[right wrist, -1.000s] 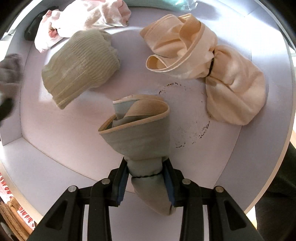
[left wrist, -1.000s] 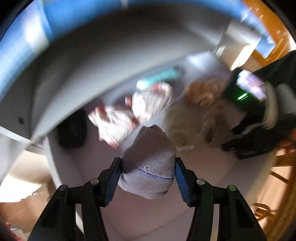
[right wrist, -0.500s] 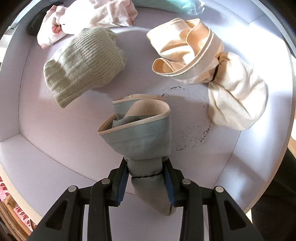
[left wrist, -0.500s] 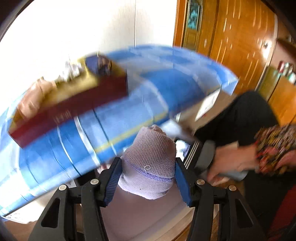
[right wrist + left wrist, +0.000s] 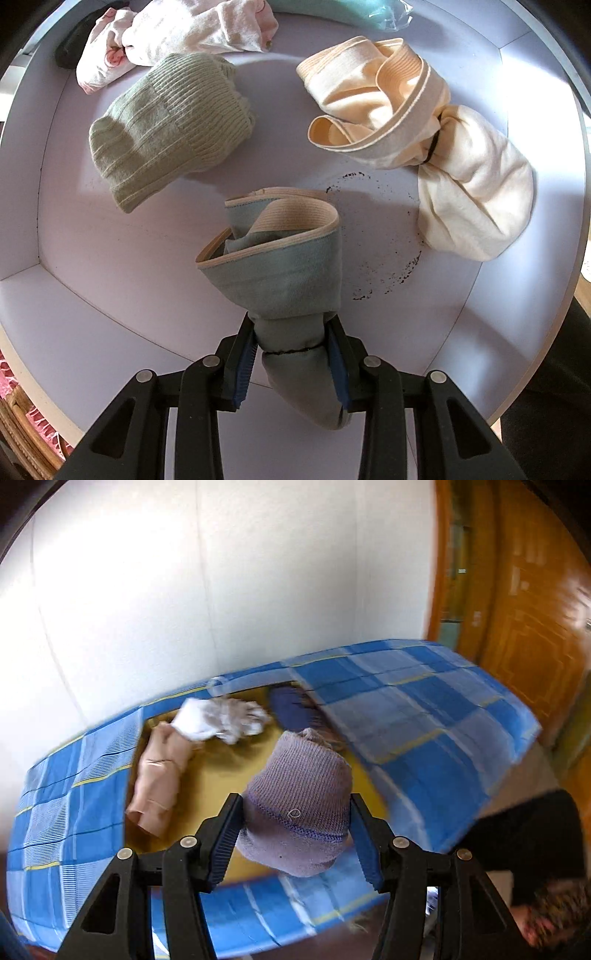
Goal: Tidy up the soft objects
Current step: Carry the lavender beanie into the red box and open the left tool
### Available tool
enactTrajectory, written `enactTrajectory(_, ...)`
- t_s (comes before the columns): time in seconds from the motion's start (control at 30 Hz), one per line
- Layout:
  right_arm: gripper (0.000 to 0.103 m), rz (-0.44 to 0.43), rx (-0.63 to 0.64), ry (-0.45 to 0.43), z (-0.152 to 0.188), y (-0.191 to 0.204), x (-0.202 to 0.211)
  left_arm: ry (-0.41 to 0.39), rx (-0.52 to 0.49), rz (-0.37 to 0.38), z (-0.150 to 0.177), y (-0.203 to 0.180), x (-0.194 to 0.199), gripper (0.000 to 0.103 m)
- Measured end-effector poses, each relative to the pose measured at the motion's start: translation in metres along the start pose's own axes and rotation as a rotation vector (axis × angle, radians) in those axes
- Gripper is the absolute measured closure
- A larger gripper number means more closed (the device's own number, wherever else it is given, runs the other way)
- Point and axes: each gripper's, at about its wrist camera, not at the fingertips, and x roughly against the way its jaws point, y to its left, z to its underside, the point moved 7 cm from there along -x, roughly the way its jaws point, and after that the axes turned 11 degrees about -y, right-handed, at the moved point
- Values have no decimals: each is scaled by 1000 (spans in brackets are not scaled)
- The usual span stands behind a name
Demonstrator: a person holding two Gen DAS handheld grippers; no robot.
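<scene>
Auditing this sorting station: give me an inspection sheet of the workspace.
Surface: pale lilac tray with raised walls; a ring of dark specks marks its floor.
Job's things: grey-purple knit hat above the blue checked fabric box, which holds a pink bundle, a white cloth and a navy item. On the tray: green ribbed knit hat, cream tied garment, pink-print white cloth.
Clutter: nothing seen.
Grippers: left gripper clamps the hat; right gripper clamps a grey-green tied garment.
Cables: nothing seen.
Surroundings: white wall, wooden door.
</scene>
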Motion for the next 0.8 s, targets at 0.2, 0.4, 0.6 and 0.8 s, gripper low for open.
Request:
enactTrajectory(0.2,67,-16,-5,2,1,0,0,110,74,-103,8,44,-64,45)
enactTrajectory(0.4,67,-37,-26,5,5,-4,1,196,143,-164,16,71,-110,45)
enactTrajectory(0.6,67,-49,-82,5,9,-16,4,263,124,-218,18,79,-142,45)
enactTrajectory(0.8,67,-69,-90,3,14,-23,5,296,121,-262,27,87,-164,44)
